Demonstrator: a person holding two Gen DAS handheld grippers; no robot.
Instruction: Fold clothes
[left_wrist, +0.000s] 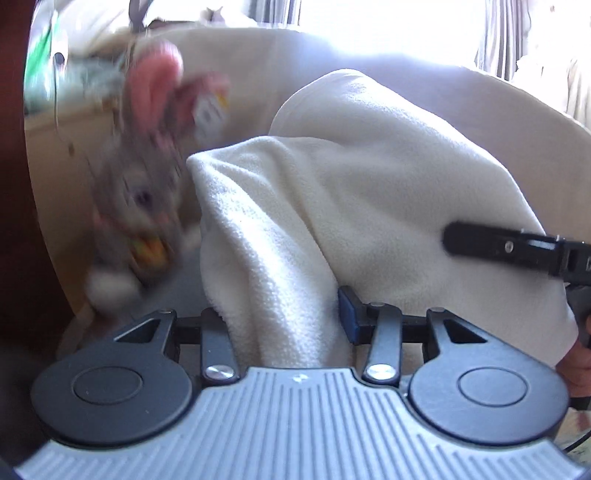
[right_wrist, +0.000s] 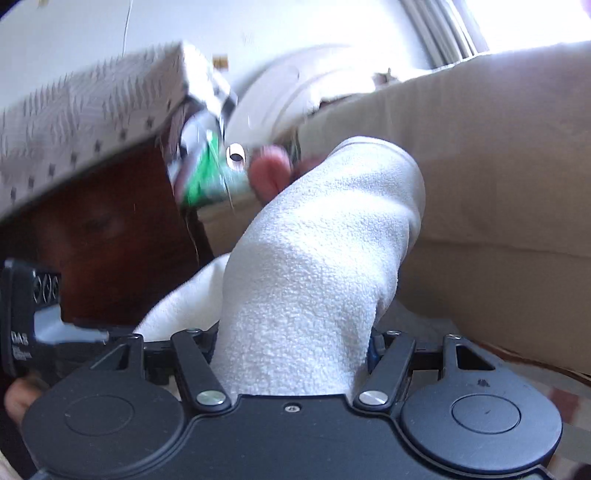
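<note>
A cream fleece garment (left_wrist: 369, 192) hangs lifted between both grippers. In the left wrist view my left gripper (left_wrist: 280, 317) is shut on a bunched fold of it; the cloth covers the fingertips, and only one blue pad (left_wrist: 349, 314) shows. A black finger of my right gripper (left_wrist: 498, 247) lies against the fleece at the right edge. In the right wrist view the same garment (right_wrist: 317, 258) rises thick out of my right gripper (right_wrist: 295, 339), which is shut on it with the tips hidden. The left gripper's body (right_wrist: 26, 325) shows at the far left.
A blurred grey plush rabbit with pink ears (left_wrist: 144, 177) sits left of the garment. A beige sofa (right_wrist: 498, 166) fills the background. A patterned grey box (right_wrist: 92, 110) rests on dark red-brown wooden furniture (right_wrist: 110, 240), with a green packet (right_wrist: 203, 177) beside it. Bright window behind.
</note>
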